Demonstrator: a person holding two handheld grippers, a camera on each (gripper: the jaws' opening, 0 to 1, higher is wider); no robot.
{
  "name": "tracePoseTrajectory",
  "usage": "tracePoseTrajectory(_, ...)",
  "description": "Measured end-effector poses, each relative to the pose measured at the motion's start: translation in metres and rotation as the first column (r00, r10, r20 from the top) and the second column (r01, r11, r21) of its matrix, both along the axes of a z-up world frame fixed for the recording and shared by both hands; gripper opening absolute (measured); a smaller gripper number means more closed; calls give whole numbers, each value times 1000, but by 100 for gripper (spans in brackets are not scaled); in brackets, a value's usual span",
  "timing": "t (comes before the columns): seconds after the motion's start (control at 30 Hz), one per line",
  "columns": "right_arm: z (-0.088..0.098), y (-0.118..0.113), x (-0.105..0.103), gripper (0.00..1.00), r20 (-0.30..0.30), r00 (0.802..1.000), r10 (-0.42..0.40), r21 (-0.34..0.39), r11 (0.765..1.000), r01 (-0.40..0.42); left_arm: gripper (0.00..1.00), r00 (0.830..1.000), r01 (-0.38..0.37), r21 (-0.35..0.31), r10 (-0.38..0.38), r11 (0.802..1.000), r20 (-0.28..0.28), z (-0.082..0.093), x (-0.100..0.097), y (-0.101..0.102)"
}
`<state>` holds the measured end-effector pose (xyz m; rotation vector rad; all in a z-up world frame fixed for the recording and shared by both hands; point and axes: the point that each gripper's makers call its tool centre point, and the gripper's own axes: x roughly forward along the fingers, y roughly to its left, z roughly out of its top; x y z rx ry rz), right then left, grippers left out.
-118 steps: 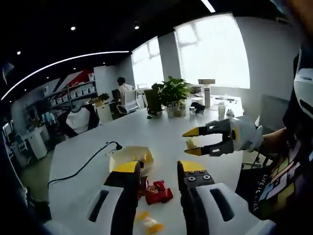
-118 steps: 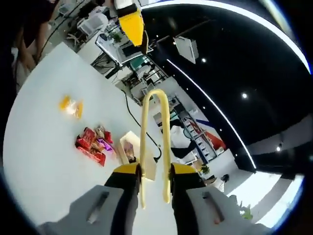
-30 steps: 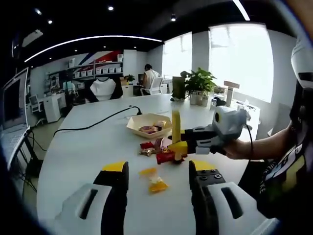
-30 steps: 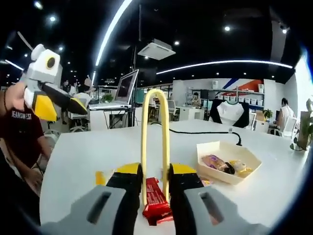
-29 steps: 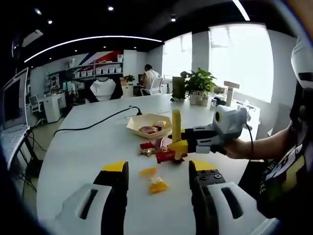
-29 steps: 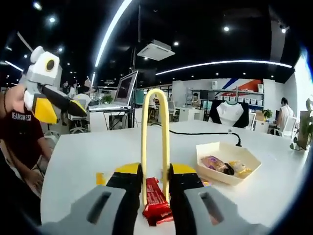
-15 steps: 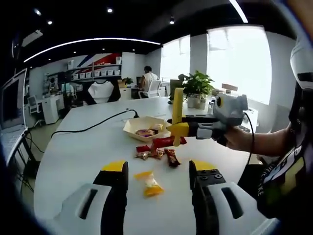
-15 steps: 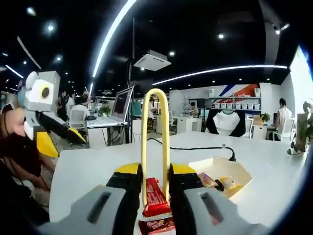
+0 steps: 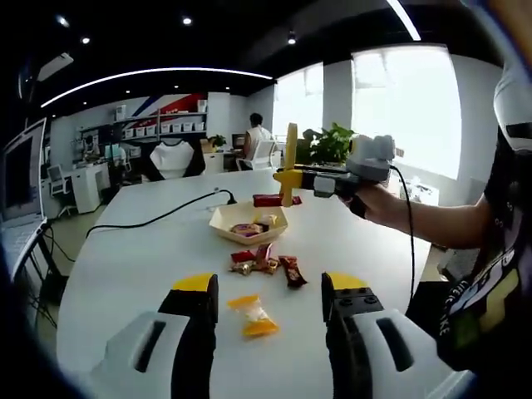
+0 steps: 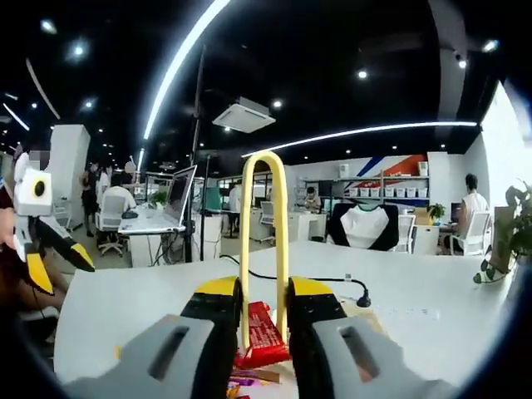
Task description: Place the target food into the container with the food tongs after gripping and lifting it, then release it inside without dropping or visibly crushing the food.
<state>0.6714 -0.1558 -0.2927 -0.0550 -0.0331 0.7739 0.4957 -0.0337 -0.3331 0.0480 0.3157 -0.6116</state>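
— Office all round: shelves, desks, bright windows, and a big white tabletop (image 9: 141,258) with a black cable (image 9: 158,218) running across it. What is the food?

— A red wrapped bar (image 9: 271,200), long and flat, its wrapper glossy. It is pinched in yellow food tongs (image 9: 288,164) and hangs in the air just above the pale paper container (image 9: 243,218), which already has a few wrapped snacks in it.

— Who holds the tongs?

— The right gripper (image 9: 309,179), its jaws squeezed in on the tong arms. The left gripper (image 9: 270,291) has its jaws parted with nothing between them.

— What else lies there?

— From the left gripper view, a cluster of red and brown wrapped snacks (image 9: 264,261) near the container and a yellow-orange candy (image 9: 253,315) closer in, all on the tabletop.

— And the right gripper view?

— It looks along the tongs: their yellow loop stands upright between the jaws, the red bar lies close at their base, and the left gripper sits far left, beside a monitor (image 10: 181,193) on a desk.
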Motion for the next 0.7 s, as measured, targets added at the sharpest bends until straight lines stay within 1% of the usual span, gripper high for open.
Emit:
tracePoseTrajectory(0.1,-3,-4,24,17,-9,1000,-9,5,1000,9,53,1000,3,2,-3,1000,5,0,-1,0)
tracePoseTrajectory(0.13,-5,-4,30,17,-21,1000,-13,11,1000,14,53,1000,2,3,-2,1000,6,0,-1,1)
tracePoseTrajectory(0.23,-12,-4,47,17,-17,999,-29,-21,999,29,53,1000,-8,3,8,1000,-2,-1,-1,5)
tracePoseTrajectory(0.27,-13,-4,49,17,-21,999,-29,-22,999,29,53,1000,-11,3,11,1000,-2,-2,-1,6)
tracePoseTrajectory(0.3,-17,-3,58,17,-22,999,-30,-27,999,29,53,1000,-13,4,13,1000,-6,-3,-1,7)
tracePoseTrajectory(0.33,-18,-3,60,17,-23,999,-31,-28,999,31,53,1000,-15,6,15,1000,-7,-3,-1,7)
tracePoseTrajectory(0.4,-26,-5,72,17,-46,998,-46,-33,998,45,53,1000,-17,8,17,1000,-7,-4,-1,8)
tracePoseTrajectory(0.43,-32,-9,78,17,-94,992,-83,-6,997,82,53,1000,-17,6,17,1000,-10,-4,-2,9)
tracePoseTrajectory(0.47,-39,-9,83,17,-124,988,-90,-8,996,90,53,1000,-18,4,18,1000,-10,-5,-2,9)
tracePoseTrajectory(0.5,-41,-6,86,17,-109,991,-75,-17,997,74,53,1000,-19,3,19,1000,-10,-6,-2,9)
tracePoseTrajectory(0.57,-51,-7,94,17,-109,990,-86,-35,996,82,53,1000,-19,6,19,1000,-21,-10,-2,10)
tracePoseTrajectory(0.63,-58,-7,98,17,-134,987,-87,-27,996,84,53,999,-21,9,21,1000,-25,-11,-2,11)
tracePoseTrajectory(0.7,-65,-6,102,17,-144,985,-94,-45,995,88,53,999,-20,8,20,1000,-26,-11,-2,12)
